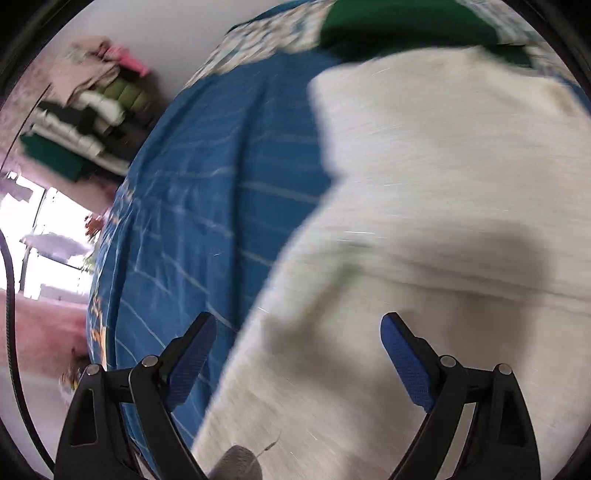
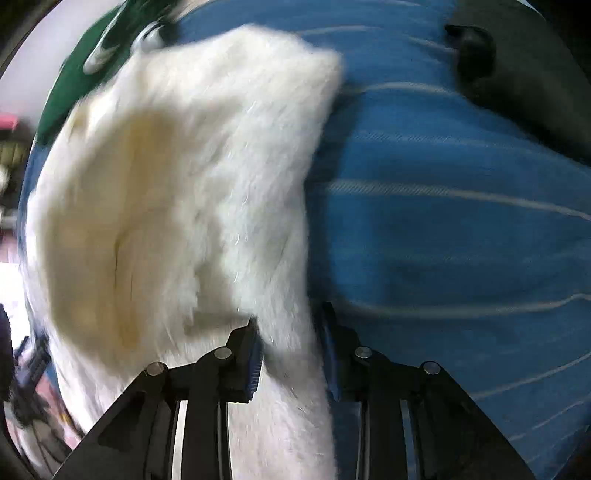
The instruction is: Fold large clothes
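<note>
- Blue bedding with thin pale stripes, the bedspread (image 1: 221,177), covers the bed and fills the middle left of the left wrist view and the whole right half of the right wrist view.
- Lying on it is a large white fuzzy garment (image 1: 443,206), taking up the right and lower part of the left wrist view; the picture is blurred.
- At the top of that view a green garment (image 1: 399,22) lies on the bed just beyond the white one.
- In the upper left of the same view a stack of folded clothes (image 1: 92,110) sits against a pale wall, and a bright window (image 1: 48,236) shows at the left edge.
- The left tongs (image 1: 297,332) are released, blue pads wide apart, hanging over the near edge of the white garment without gripping it.
- In the right wrist view the right tongs (image 2: 291,332) are clenched on a fold of the white fuzzy garment, which bunches up from the pads and spreads over the left half of the frame.
- A dark rounded object (image 2: 517,74) sits in the upper right of that view; what it is cannot be told.
</note>
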